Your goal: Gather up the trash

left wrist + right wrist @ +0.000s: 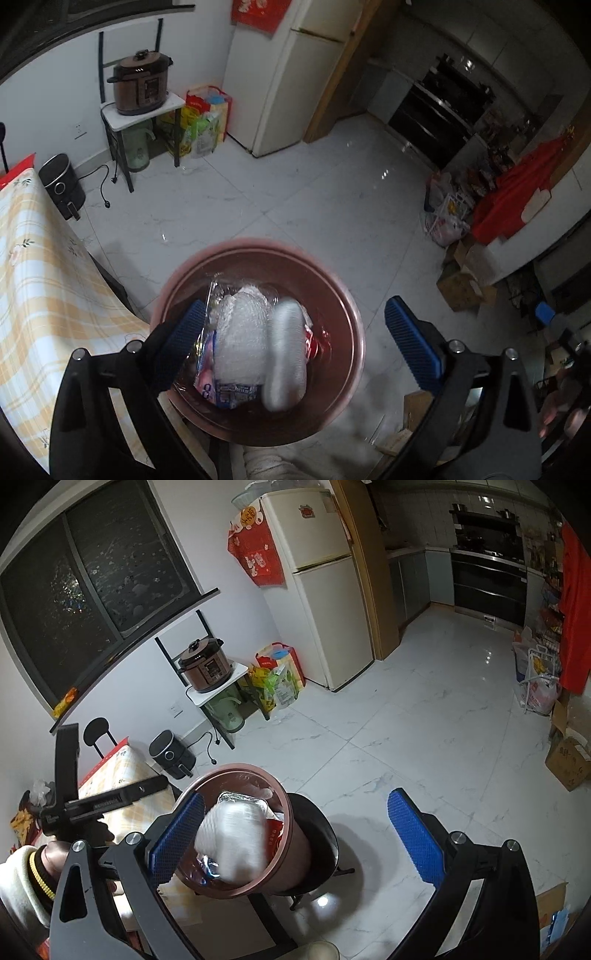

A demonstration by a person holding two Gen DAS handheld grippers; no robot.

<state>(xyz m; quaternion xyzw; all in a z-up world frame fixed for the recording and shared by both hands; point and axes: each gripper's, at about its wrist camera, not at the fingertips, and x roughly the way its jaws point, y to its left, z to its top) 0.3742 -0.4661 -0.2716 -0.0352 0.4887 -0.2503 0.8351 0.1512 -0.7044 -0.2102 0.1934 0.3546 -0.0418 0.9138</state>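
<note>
Left wrist view: the left gripper point(303, 343) gapes wide over the pink bin point(343, 295), clutching nothing, trash point(255, 339) piled inside below. The right gripper point(295, 834) also spread wide, empty, bin just beneath.

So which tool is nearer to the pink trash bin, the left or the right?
Left. The left tool hangs open directly over the pink trash bin, which fills its view. The right tool views the bin from further back and to one side.
</note>
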